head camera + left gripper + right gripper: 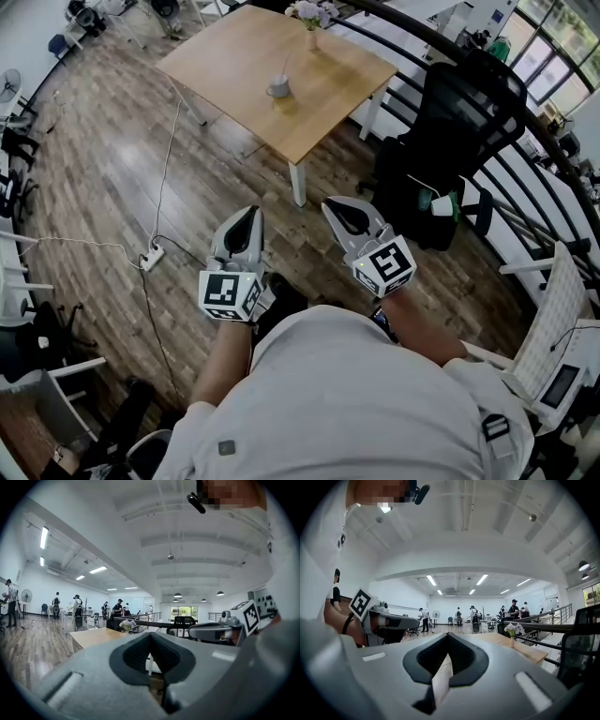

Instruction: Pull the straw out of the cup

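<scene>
A grey cup with a thin straw standing in it sits on the wooden table far ahead of me in the head view. Both grippers are held close to my chest, well short of the table and pointing towards it. My left gripper has its jaws together with nothing between them, and so does my right gripper. In the left gripper view the jaws of the left gripper meet at the tip. The right gripper also shows its jaws meeting. I cannot make out the cup in either gripper view.
A vase of flowers stands at the table's far side. A black office chair sits right of the table by a dark railing. A power strip with cable lies on the wood floor to the left. Several people stand far off.
</scene>
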`<state>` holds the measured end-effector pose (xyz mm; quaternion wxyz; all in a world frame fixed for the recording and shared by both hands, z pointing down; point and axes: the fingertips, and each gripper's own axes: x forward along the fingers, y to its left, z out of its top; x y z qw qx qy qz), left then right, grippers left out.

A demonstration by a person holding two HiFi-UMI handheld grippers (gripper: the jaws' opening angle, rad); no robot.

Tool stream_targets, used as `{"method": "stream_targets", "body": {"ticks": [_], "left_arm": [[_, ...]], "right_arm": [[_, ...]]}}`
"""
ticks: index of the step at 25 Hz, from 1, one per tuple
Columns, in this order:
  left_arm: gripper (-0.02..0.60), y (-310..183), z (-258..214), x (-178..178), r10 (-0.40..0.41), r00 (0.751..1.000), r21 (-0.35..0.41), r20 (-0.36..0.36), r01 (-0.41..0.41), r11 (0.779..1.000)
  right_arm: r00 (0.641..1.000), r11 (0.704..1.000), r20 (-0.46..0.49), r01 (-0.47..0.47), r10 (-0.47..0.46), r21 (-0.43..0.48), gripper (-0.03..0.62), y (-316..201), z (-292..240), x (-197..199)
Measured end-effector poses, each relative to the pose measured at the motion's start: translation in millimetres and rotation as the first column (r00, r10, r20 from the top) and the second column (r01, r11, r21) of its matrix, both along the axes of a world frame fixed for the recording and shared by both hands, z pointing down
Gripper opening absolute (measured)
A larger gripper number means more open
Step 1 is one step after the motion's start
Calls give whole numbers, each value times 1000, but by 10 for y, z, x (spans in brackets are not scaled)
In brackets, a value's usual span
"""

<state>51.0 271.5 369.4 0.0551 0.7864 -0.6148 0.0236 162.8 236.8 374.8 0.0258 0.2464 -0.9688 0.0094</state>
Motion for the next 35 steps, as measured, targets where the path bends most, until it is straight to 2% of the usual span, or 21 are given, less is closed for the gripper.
{"method": "stream_targets", "body": {"ticks": [5,11,17,26,35], "left_arm": [[5,-204,68,-493,-3,1000,-4,-8,3,1000],[5,-456,50,-1224,-1,1000,3,-21,1,1000],[5,-613,-32,-1659,23,1000,17,-19,-23,1000],[5,-997,98,-1895,35,999,-6,-37,-35,999],[5,-1769,253,-1983,-2,1000,-56,-7,2,998]], "right_arm": [[1000,1000,23,-2,1,12,9,-232,38,-479],[1000,1000,-3,-8,8,9,9,-520,21,-1199],[1000,1000,-10,-24,24,9,9,-695,-28,-1649],[999,998,-21,-39,38,-45,9,-1067,147,-1842],[1000,994,-2,21,-21,-107,9,-1919,378,-1974]]}}
